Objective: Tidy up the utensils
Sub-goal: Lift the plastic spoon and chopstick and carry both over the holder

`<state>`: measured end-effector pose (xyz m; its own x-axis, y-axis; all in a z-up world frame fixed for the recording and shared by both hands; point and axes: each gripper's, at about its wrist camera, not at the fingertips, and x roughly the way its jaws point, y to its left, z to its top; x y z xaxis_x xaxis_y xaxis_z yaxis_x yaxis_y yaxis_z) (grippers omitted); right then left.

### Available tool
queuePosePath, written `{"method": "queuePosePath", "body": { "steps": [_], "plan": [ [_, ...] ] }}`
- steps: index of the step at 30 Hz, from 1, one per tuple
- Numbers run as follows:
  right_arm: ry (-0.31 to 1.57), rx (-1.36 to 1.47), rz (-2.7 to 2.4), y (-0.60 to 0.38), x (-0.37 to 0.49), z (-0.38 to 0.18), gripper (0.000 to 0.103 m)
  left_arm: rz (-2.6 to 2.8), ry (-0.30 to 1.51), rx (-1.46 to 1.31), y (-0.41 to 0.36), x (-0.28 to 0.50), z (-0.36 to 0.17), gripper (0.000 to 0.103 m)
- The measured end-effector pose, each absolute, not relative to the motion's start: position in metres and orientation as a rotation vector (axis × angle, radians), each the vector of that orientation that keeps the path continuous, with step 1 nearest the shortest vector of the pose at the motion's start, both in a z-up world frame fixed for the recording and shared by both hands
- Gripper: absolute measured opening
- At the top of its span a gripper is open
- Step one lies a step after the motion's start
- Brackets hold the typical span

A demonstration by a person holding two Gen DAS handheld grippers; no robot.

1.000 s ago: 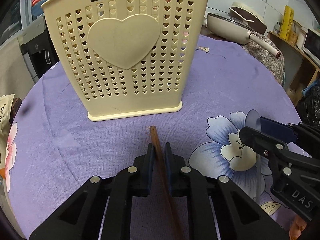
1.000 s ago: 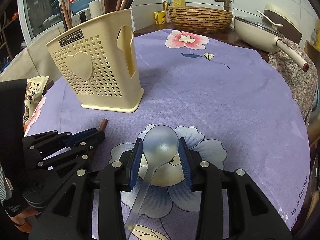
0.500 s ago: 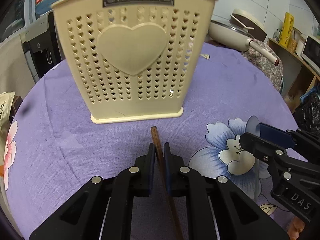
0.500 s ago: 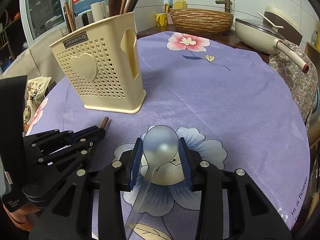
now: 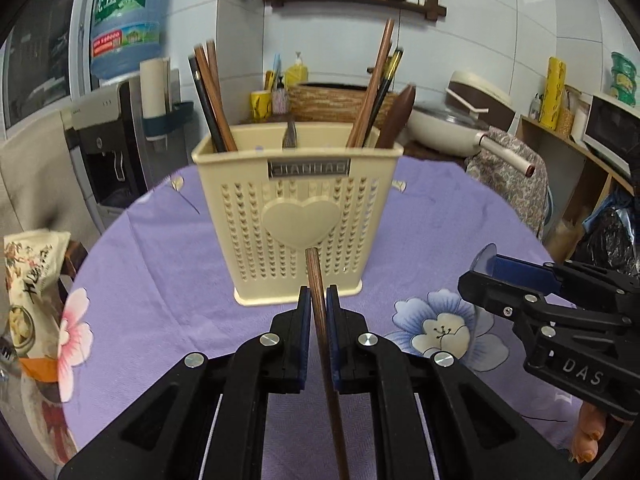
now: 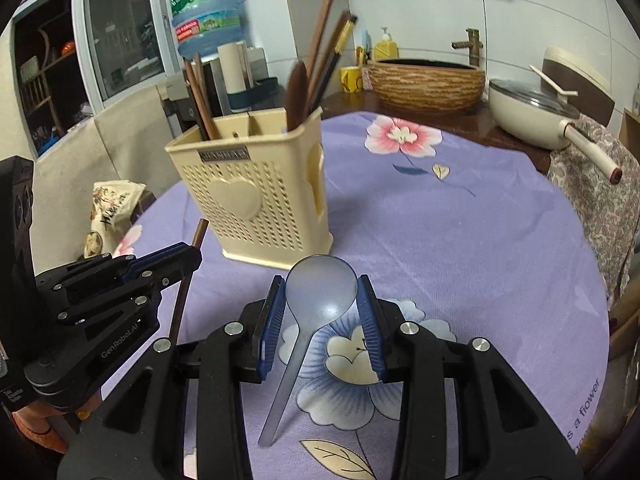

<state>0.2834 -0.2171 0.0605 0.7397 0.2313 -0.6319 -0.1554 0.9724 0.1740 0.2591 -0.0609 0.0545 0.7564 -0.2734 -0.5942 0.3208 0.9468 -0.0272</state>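
A cream perforated utensil holder (image 5: pixel 298 216) with a heart on its front stands on the purple flowered tablecloth (image 5: pixel 432 224); it also shows in the right wrist view (image 6: pixel 256 196). It holds several chopsticks and a dark wooden spoon (image 5: pixel 396 118). My left gripper (image 5: pixel 316 300) is shut on a brown wooden chopstick (image 5: pixel 320 304), lifted in front of the holder. My right gripper (image 6: pixel 320 292) is shut on a translucent blue-grey plastic spoon (image 6: pixel 316 296), bowl forward, to the right of the left gripper (image 6: pixel 188 256).
A snack bag (image 5: pixel 32 276) lies at the table's left edge. A cream pan with a handle (image 6: pixel 536 116) and a woven basin (image 6: pixel 424 80) stand behind the table. A water dispenser (image 5: pixel 108 148) stands at the back left.
Both grippers have risen and tilted up with their utensils, so the holder's rim and contents now show. The chopstick has come up off the cloth.
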Motion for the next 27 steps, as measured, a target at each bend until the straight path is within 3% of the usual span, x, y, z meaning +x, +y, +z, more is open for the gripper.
{"method": "queuePosePath", "body": {
  "steps": [15,27],
  "plan": [
    [0.585,0.069,0.328,-0.202,0.282,0.151,0.037,-0.349,0.491,0.087,-0.047,0.244,0.133,0.007],
    [0.47,0.027,0.343,-0.191,0.306,0.237,0.037,-0.362,0.365,0.08,-0.032,0.254,0.226,0.007]
  ]
}}
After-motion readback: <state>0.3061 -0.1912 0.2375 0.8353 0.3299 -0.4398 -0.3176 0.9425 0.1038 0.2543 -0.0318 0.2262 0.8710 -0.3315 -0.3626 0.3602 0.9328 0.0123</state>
